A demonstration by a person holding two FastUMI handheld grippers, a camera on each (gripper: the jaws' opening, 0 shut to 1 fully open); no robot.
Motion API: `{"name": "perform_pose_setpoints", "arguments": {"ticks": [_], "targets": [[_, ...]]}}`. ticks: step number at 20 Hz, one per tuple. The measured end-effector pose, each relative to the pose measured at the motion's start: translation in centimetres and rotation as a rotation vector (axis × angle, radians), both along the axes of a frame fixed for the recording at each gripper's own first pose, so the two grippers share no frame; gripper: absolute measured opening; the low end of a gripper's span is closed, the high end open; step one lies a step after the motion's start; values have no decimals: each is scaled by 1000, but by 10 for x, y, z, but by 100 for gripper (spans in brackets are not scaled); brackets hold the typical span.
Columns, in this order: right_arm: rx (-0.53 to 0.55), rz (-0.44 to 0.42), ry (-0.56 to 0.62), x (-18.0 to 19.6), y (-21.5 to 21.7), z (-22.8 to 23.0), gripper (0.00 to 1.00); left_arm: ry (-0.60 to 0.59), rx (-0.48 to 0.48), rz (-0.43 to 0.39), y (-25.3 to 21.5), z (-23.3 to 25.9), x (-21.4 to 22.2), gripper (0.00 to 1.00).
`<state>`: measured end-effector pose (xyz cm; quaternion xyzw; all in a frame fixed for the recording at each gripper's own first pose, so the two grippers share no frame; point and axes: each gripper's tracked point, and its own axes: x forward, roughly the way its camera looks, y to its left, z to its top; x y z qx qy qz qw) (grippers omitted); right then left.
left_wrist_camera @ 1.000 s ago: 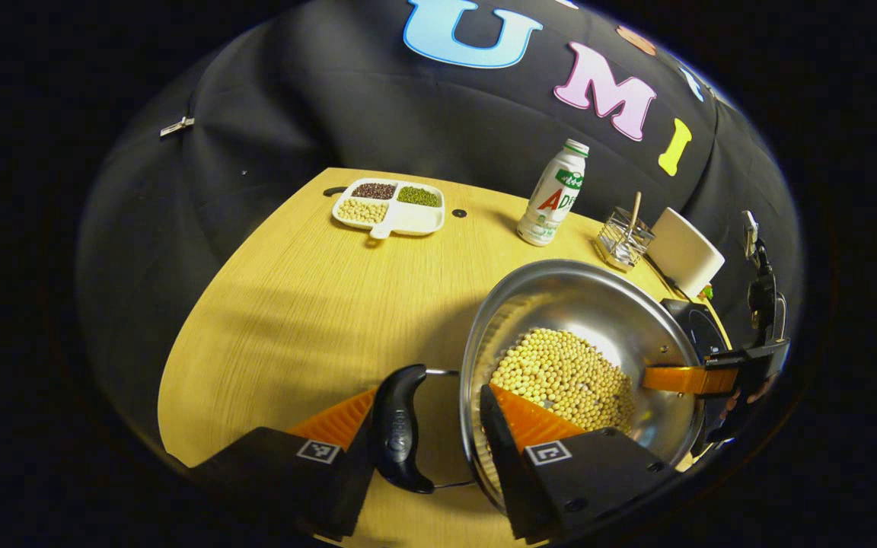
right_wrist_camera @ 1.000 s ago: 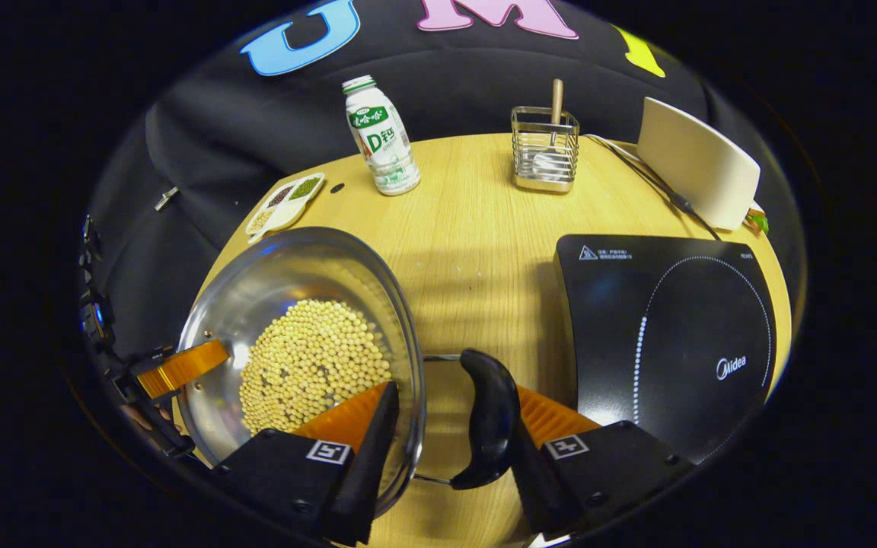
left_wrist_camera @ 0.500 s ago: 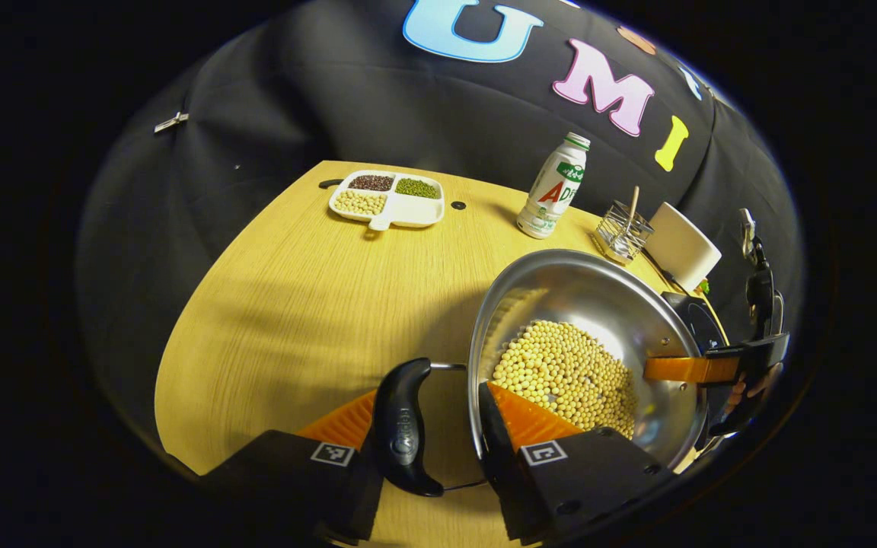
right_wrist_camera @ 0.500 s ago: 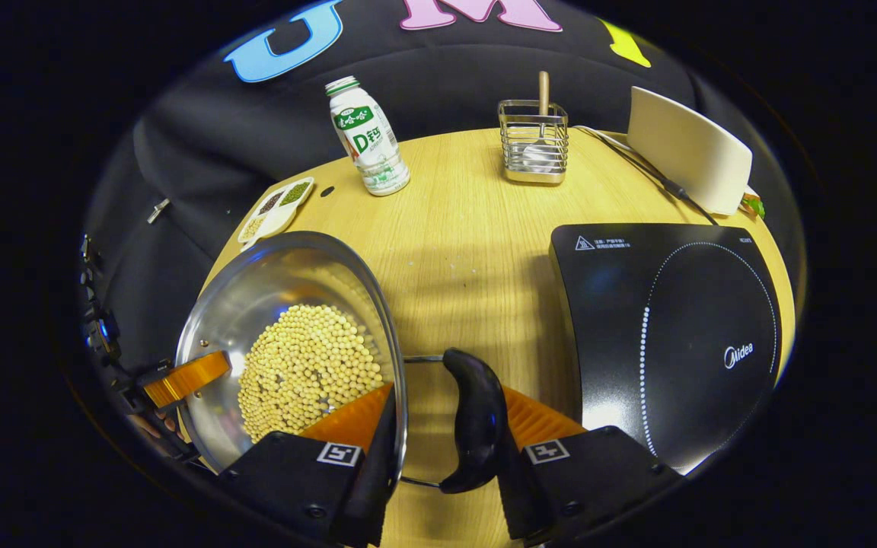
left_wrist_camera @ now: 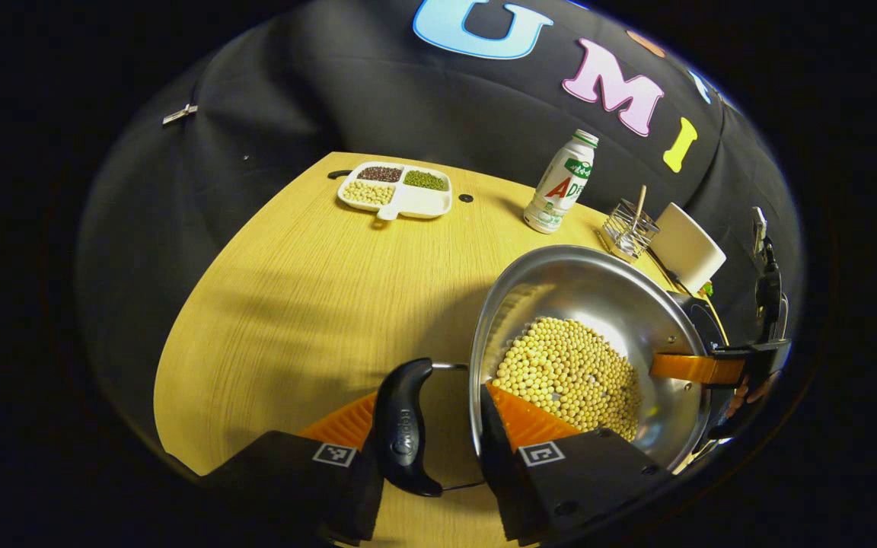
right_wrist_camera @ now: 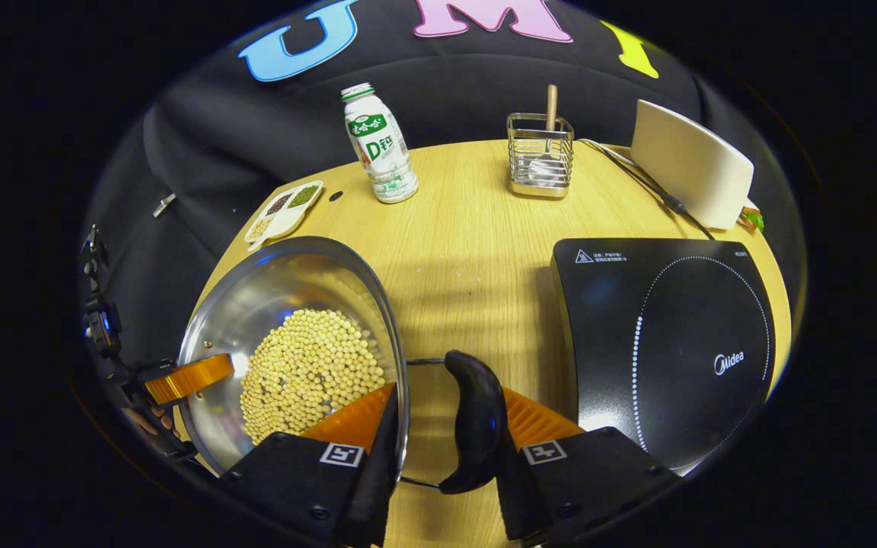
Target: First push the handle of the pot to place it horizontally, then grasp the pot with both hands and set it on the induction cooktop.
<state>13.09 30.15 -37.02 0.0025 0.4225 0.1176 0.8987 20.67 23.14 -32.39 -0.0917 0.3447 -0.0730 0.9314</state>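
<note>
Pot (left_wrist_camera: pixel 598 304) full of pale beans (left_wrist_camera: pixel 568 373) sits between your two grippers, left of the induction cooktop (right_wrist_camera: pixel 667 342), not on it. Can't tell if it's off the table (left_wrist_camera: pixel 294 304).

Your left gripper (left_wrist_camera: pixel 438 434) is clamped across the pot's rim and its black handle (left_wrist_camera: pixel 404 430): one finger inside the wall, the other outside the handle. Your right gripper (right_wrist_camera: pixel 446 430) grips the opposite handle (right_wrist_camera: pixel 473 430) the same way.

Bottle (right_wrist_camera: pixel 379 144), wire holder (right_wrist_camera: pixel 539 156) and divided dish (left_wrist_camera: pixel 397 196) stand at the table's far edge, well apart from the pot.
</note>
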Motion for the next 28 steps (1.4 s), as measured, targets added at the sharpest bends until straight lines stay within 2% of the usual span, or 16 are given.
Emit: {"name": "perform_pose_setpoints", "arguments": {"ticks": [3,9,10,11,13,15,16,17,19,20,21,22,23,24,26,28], "targets": [[4,11,-5,-9,1,9,61,-11,13,5,4,12,-15,63],[16,15,-27,-27,-5,47,60,-39,34,9,-4,49,-39,62],[21,14,-32,-31,-8,54,56,-45,35,6,-6,57,-43,63],[27,10,-36,-34,-11,60,60,-50,38,3,-10,63,-47,63],[35,2,-41,-42,-18,71,60,-63,46,-9,-17,76,-53,62],[44,-9,-51,-48,-28,81,60,-76,53,-23,-26,86,-59,62],[46,-15,-56,-51,-33,86,56,-81,54,-29,-32,91,-61,63],[47,-19,-62,-53,-39,91,60,-87,52,-34,-38,94,-62,62],[50,-27,-76,-57,-52,100,60,-95,45,-43,-51,101,-68,63],[51,-31,-85,-59,-59,104,56,-96,41,-48,-58,103,-70,63],[53,-37,-90,-60,-66,107,60,-95,39,-54,-65,104,-71,62],[54,-42,-95,-62,-74,111,60,-96,38,-60,-73,107,-72,62],[56,-49,-97,-61,-81,113,56,-98,39,-66,-81,109,-72,62],[59,-58,-100,-61,-90,115,60,-101,43,-72,-89,111,-72,62],[64,-64,-96,-60,-105,117,60,-101,50,-79,-105,113,-70,62],[67,-68,-94,-54,-121,120,56,-96,51,-85,-123,114,-65,62]]}}
